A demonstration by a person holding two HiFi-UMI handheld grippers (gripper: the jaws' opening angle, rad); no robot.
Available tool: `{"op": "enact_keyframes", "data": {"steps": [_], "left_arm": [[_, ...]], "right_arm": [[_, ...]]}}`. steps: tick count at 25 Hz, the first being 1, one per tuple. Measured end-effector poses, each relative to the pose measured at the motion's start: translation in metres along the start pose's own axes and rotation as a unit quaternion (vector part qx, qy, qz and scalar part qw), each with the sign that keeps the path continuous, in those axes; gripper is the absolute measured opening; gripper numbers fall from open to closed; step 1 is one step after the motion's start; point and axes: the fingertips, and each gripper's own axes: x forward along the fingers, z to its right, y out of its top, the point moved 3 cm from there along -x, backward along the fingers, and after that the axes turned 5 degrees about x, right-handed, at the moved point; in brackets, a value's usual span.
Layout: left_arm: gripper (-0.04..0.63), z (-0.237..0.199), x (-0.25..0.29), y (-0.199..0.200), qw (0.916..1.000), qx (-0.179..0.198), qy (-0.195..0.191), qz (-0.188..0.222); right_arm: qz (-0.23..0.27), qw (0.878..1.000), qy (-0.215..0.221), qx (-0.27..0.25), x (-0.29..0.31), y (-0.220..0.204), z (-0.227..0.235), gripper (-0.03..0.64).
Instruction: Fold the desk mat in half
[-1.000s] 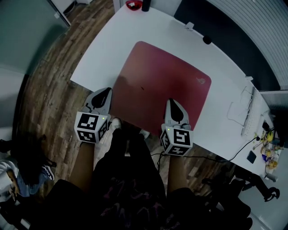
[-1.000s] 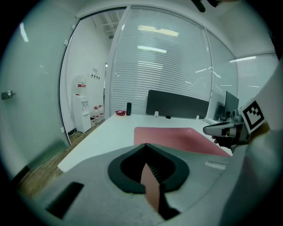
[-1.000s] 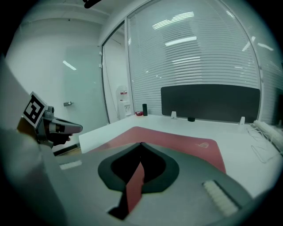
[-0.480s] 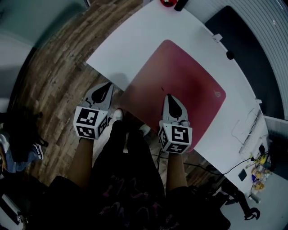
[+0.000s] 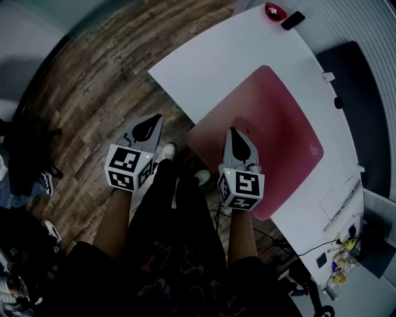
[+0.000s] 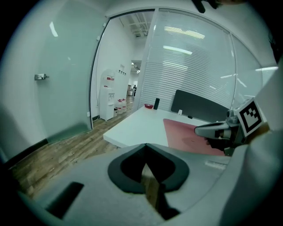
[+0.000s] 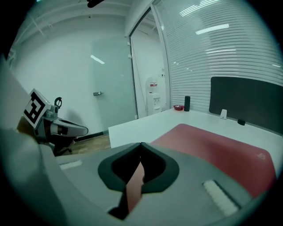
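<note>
The red desk mat point(image 5: 278, 130) lies flat on the white table point(image 5: 210, 62). My right gripper point(image 5: 232, 132) hovers over the mat's near left corner, jaws shut with nothing between them. In the right gripper view point(image 7: 141, 144) the mat point(image 7: 216, 150) stretches ahead and to the right. My left gripper point(image 5: 152, 119) is shut and empty, off the table's left side above the wooden floor point(image 5: 105, 80). The left gripper view point(image 6: 146, 145) shows the mat point(image 6: 181, 132) far right, with the right gripper point(image 6: 199, 130) above its near edge.
A red object point(image 5: 274, 10) and a black one point(image 5: 292, 20) stand at the table's far corner. A dark panel point(image 5: 359, 86) runs along the back edge. Cables and small clutter point(image 5: 343, 251) lie at the right end. The person's legs and shoes point(image 5: 167, 151) are below.
Both grippers have shifted left along the table's near edge. The left one, earlier at the mat's near left corner, is now over the floor. The right one went from mid-edge to that corner.
</note>
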Motion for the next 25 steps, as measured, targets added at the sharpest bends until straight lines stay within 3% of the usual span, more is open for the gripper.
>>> {"op": "enact_keyframes", "data": {"steps": [8,18,25], "left_arm": [[0.040,0.028,0.023,-0.034,0.9956,-0.012,-0.070,-0.062],[0.204,0.064,0.055,-0.067,0.9777,-0.042,-0.165,-0.123],[0.256,0.080,0.071,-0.076,0.9618,-0.065,-0.217,-0.154]], "right_arm": [[-0.013,1.000,-0.019,0.008,-0.002,-0.016,0.009,0.008],[-0.025,0.998,-0.050,0.011,-0.007,-0.029,0.030,0.008],[-0.030,0.997,-0.068,0.011,-0.011,-0.034,0.042,0.008]]}}
